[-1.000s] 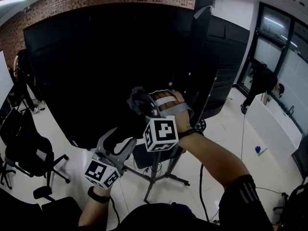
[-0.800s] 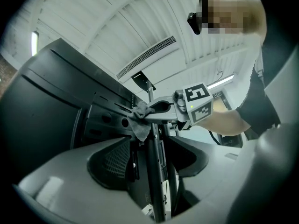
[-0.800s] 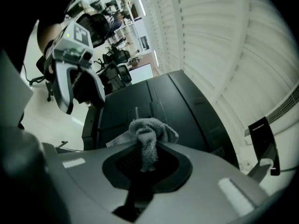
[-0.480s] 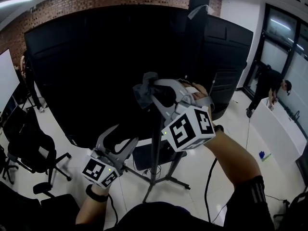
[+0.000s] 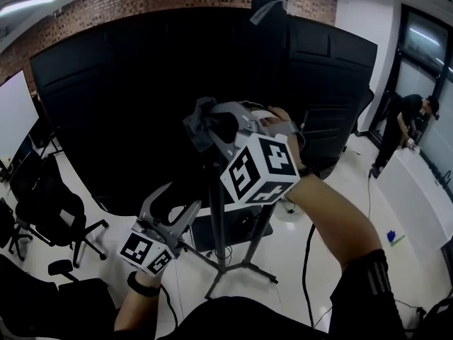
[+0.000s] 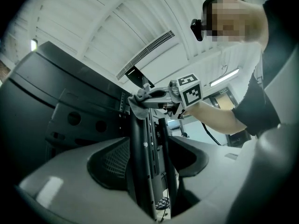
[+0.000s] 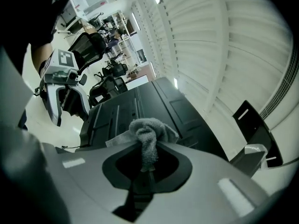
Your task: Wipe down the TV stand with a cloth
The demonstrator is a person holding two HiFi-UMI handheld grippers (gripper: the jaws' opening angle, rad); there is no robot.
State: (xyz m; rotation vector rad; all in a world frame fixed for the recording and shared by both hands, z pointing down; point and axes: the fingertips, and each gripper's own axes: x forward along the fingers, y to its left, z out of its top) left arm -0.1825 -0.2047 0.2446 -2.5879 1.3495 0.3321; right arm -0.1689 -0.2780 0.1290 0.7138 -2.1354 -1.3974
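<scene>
The TV stand's black pole (image 5: 220, 214) rises from splayed legs (image 5: 248, 264) behind a big black TV (image 5: 127, 98). My right gripper (image 5: 207, 129) is shut on a bunched grey cloth (image 5: 199, 122), held high against the pole, just behind the TV's back. In the right gripper view the cloth (image 7: 148, 133) hangs out between the closed jaws. The left gripper view looks up the pole (image 6: 142, 157) to the cloth (image 6: 138, 102) at its top. My left gripper (image 5: 177, 202) sits lower and to the left, open, with the pole framed between its jaws.
Black office chairs (image 5: 49, 218) stand on the white floor at the left, beside a whiteboard (image 5: 14, 112). A person (image 5: 407, 119) bends over a white counter at the far right. A black cable (image 5: 308, 261) trails over the floor by the stand.
My right gripper has lifted the cloth up the pole and a little to the left. The left gripper has stayed almost still.
</scene>
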